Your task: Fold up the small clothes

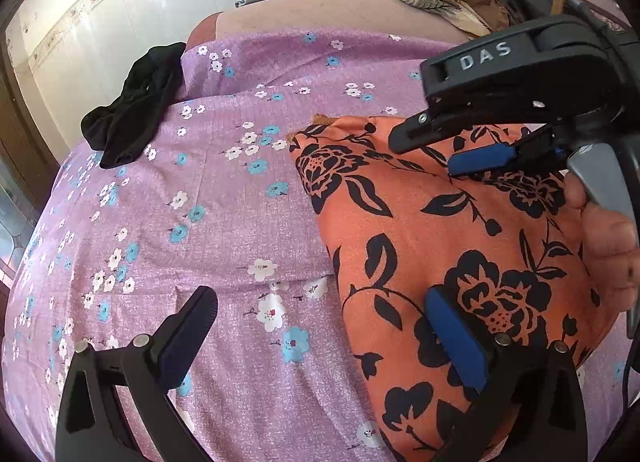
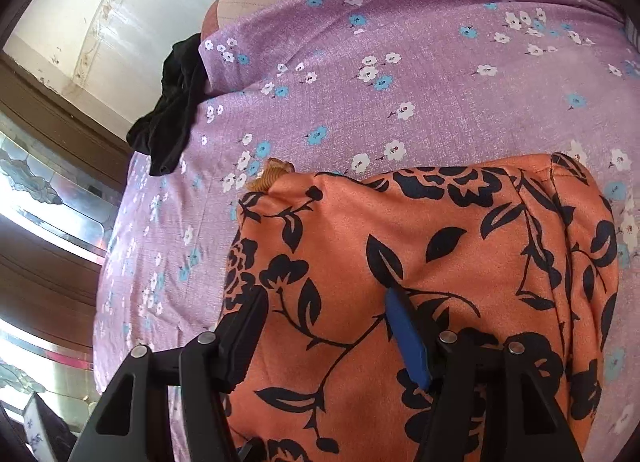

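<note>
Right tongs (image 2: pixel 324 338) first: your two fingers are spread wide and empty, hanging low over the near part of the orange cloth (image 2: pixel 420 262). One finger (image 2: pixel 408 342) with the blue pad sits over the print; the other is by the cloth's left edge. Whether the tips touch the fabric, I can't tell.

Now the left tongs (image 1: pixel 320 346): also released, gaping wide, holding nothing. Your inner finger (image 1: pixel 456 342) is over the orange cloth's left margin, while the outer one hovers above the bare purple sheet (image 1: pixel 240 222).

That orange cloth lies on the bed, looking already doubled over, bunched into a rounded rectangle with a small tab poking out at its far-left corner (image 2: pixel 274 176). From the left wrist view it spreads to the right of your left tongs, and the right tongs (image 1: pixel 460 150) reach in over its far side.

So here's the call: the cloth sits right under your right tongs and just off to the right of your left. Its long axis seems to run left to right across you. Your right hand (image 1: pixel 608 246) looks nearer for the next pinch.

Black garment (image 1: pixel 136 102) waits well apart, at the sheet's far-left edge.
</note>
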A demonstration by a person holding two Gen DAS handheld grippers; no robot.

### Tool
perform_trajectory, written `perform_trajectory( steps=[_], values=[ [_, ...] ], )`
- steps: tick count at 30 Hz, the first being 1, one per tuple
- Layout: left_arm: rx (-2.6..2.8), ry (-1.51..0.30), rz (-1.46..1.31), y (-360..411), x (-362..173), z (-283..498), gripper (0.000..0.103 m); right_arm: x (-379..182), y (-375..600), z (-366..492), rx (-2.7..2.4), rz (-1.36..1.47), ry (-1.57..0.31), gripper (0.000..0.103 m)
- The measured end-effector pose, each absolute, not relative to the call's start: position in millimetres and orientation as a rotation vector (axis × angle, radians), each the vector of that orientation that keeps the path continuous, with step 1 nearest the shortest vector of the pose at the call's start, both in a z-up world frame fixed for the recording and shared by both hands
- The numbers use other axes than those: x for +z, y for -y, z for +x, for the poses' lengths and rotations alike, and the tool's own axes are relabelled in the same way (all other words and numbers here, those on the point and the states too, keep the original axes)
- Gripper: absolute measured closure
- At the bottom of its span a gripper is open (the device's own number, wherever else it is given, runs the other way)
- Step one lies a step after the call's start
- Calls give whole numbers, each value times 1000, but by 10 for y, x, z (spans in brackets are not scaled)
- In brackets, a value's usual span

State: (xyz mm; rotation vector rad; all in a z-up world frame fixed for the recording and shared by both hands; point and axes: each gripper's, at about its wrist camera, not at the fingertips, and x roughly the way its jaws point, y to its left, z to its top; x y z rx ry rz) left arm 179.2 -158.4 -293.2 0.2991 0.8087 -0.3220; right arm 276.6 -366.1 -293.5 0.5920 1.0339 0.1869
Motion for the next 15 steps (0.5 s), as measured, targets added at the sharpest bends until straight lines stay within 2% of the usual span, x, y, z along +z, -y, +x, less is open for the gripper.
perform_trajectory(
  steps=[15],
  values=[
    [-178,-777,179,1136,-2640,2067,0,-2795,3853,2614,152,622,-966,38]
  ],
)
